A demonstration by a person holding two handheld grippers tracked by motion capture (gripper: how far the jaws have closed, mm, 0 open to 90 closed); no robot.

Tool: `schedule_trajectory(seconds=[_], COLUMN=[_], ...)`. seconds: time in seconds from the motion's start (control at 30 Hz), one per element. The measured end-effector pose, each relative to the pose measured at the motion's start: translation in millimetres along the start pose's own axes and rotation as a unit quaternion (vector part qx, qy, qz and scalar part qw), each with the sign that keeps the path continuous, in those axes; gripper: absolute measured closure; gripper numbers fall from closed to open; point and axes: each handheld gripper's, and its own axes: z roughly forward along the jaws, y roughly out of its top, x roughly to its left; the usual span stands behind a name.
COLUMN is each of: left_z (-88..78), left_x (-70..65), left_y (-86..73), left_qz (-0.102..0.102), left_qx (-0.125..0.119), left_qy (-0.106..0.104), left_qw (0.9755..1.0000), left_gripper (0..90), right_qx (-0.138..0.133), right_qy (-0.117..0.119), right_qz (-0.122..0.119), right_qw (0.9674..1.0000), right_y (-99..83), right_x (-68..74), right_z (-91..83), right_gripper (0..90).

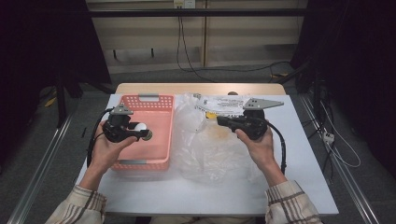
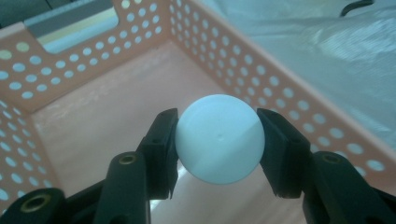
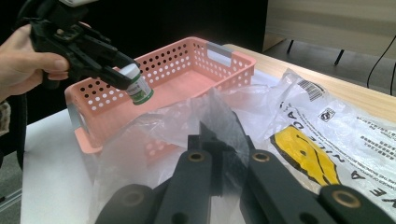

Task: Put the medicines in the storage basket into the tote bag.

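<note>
A small bottle (image 2: pixel 219 137) with a white round end and a green label (image 3: pixel 138 88) hangs above the pink perforated basket (image 1: pixel 161 106). My left gripper (image 1: pixel 142 132) is shut on it, a pad pressing each side. In the right gripper view the left gripper (image 3: pixel 125 74) holds the bottle over the basket's (image 3: pixel 187 79) near corner. My right gripper (image 1: pixel 219 120) is to the right of the basket, and its jaws (image 3: pixel 224 140) are shut on a fold of the clear plastic bag (image 1: pixel 205 147).
The bag (image 3: pixel 303 116) is crumpled over the middle of the white table (image 1: pixel 154 191) and carries black print and a yellow mark. The basket's floor (image 2: pixel 93 116) is bare below the bottle. Beyond the table is a wooden ledge (image 1: pixel 201 87) with cables on the floor behind.
</note>
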Motion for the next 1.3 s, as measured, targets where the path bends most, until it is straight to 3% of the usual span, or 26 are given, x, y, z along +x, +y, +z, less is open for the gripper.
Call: schedule_trajectory(seconds=[0.07,0.27,0.4,0.47,0.67,1.0,1.13,1.3], left_z=[-1.3,-6.0,-11.0,-13.3,-20.4,-26.0,-30.2,-37.4], left_x=[-3.7,-11.0,-15.5,-18.8,-30.5,-51.8,-57.0,-70.0], left_y=[0.8,1.9,4.2,5.3,10.4,19.5,21.5,27.5], left_qz=[0.005,-0.012,-0.019,-0.013,-0.006,0.023,0.023,0.046], left_qx=[-0.006,-0.04,-0.065,-0.073,-0.094,-0.103,-0.107,-0.112], left_qy=[-0.001,-0.007,-0.025,-0.02,-0.034,-0.054,-0.067,-0.073], left_qw=[1.0,0.9991,0.9974,0.9971,0.9949,0.993,0.9918,0.99], left_gripper=[51.1,51.1,51.2,51.2,51.2,51.3,51.3,51.3], right_qx=[-0.001,-0.003,-0.003,-0.003,-0.005,-0.004,-0.005,-0.001], right_qy=[-0.001,-0.003,-0.003,-0.002,-0.003,0.001,0.005,0.005], right_qz=[-0.001,-0.004,-0.005,-0.005,-0.006,-0.006,-0.005,-0.006], right_qw=[1.0,1.0,1.0,1.0,1.0,1.0,1.0,1.0], right_y=[0.2,1.2,1.0,1.2,2.2,1.5,1.7,1.0], right_x=[-0.1,0.9,0.8,0.8,1.0,2.1,2.2,2.3], right_z=[-0.5,-2.0,-2.2,-2.4,-2.0,-1.9,-1.2,0.9], right_gripper=[90.0,90.0,90.0,90.0,90.0,90.0,90.0,90.0])
